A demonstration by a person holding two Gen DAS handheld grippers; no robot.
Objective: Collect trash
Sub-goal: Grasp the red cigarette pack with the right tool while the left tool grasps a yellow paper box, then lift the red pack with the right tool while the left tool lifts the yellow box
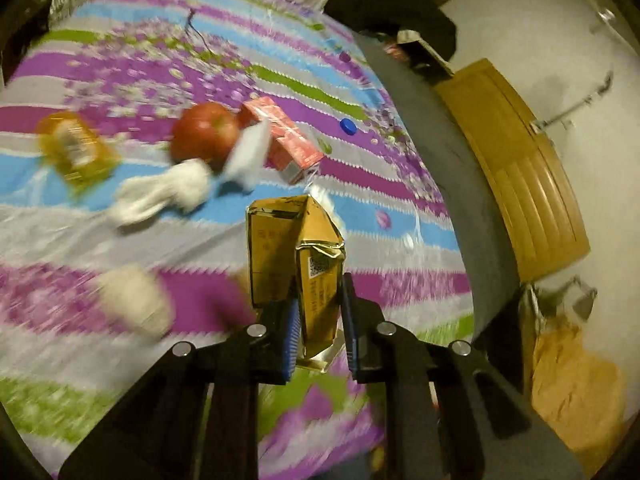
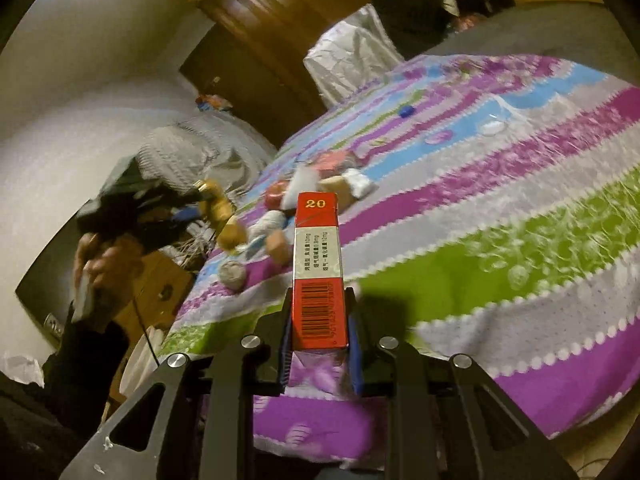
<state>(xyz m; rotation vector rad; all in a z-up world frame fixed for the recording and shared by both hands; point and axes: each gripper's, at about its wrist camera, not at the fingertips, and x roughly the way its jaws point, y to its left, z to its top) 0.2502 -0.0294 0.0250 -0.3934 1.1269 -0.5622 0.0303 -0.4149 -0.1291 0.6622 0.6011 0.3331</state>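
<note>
Left gripper (image 1: 320, 320) clamped on a crushed gold cigarette pack (image 1: 298, 248), held up off the striped bedspread (image 1: 360, 184). Right gripper (image 2: 318, 320) clamped on a red cigarette pack (image 2: 319, 276), barcode side up, above the bedspread's near edge. Still on the bed: red apple (image 1: 204, 134), red carton (image 1: 282, 136), white tissue wads (image 1: 168, 192), blue bottle cap (image 1: 348, 126).

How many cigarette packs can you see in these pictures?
3. A crumpled gold pack is clamped in the left gripper, a red pack is clamped in the right gripper, and another red pack lies on the striped bedspread beside the apple. Blur may hide more.
</note>
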